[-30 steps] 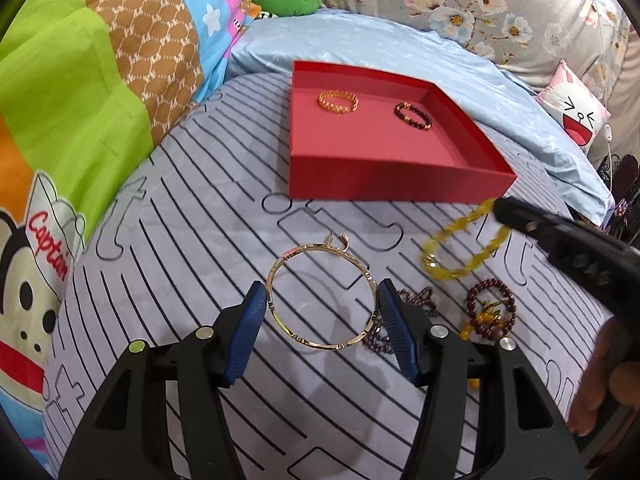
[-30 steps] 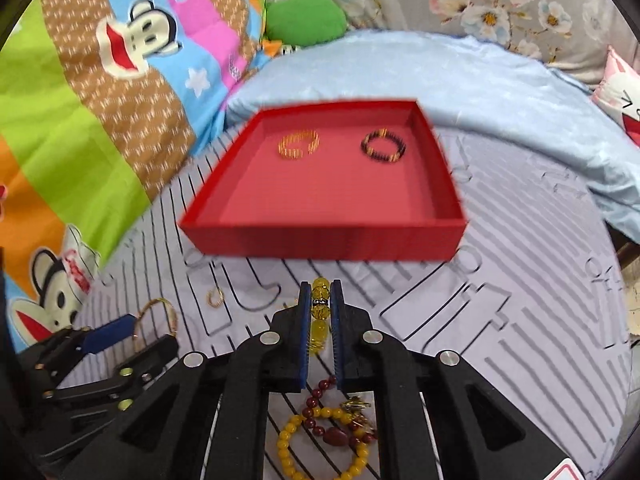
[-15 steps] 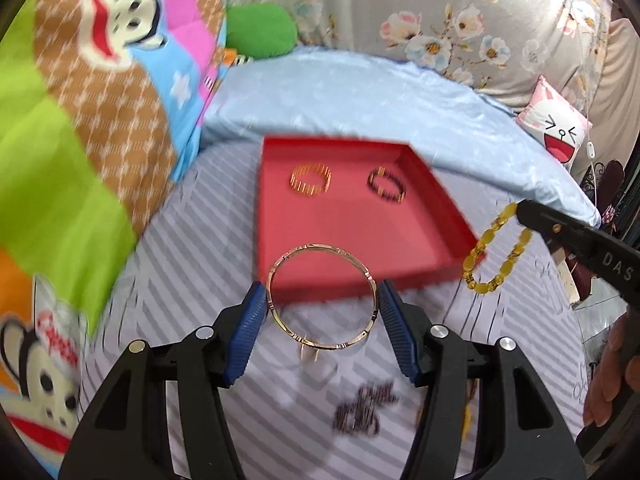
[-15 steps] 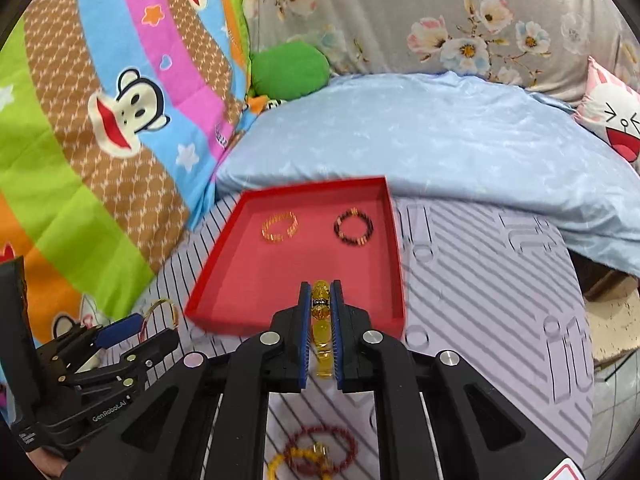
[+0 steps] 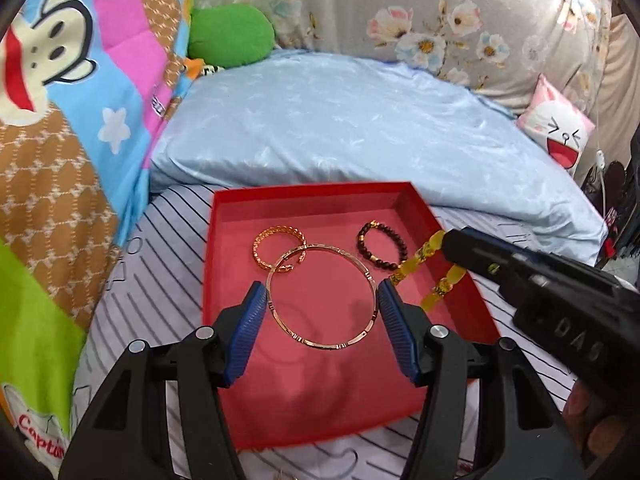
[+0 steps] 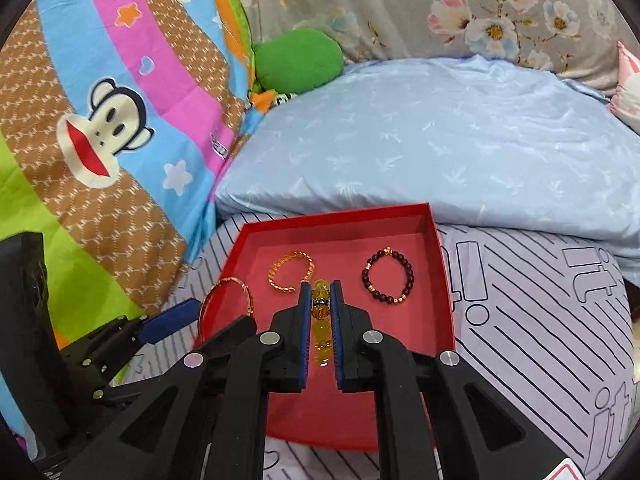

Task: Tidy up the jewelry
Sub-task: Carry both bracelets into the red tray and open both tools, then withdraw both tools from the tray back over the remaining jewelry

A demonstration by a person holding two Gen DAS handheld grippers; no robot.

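A thin gold bangle (image 5: 320, 316) is pinched across its width by my left gripper (image 5: 322, 300), held in the air over the red tray (image 5: 344, 392). My right gripper (image 6: 321, 296) is shut on a yellow beaded bracelet (image 6: 321, 332), which dangles over the tray; in the left wrist view the same yellow bracelet (image 5: 420, 264) hangs from the right gripper's tip (image 5: 450, 242). On the tray floor (image 6: 404, 324) lie a small gold chain bracelet (image 5: 276, 248) and a dark beaded bracelet (image 5: 382, 248).
The tray sits on a striped lavender sheet (image 6: 532, 320). A pale blue pillow (image 5: 340, 128) lies right behind the tray. A cartoon-print quilt (image 6: 100, 140) rises on the left, with a green plush (image 6: 298, 60) and a floral cushion (image 5: 440, 12) at the back.
Both grippers have travelled forward from above the sheet to above the red tray, carrying the bangle and the yellow bracelet. The loose jewelry left on the sheet has dropped out of view.
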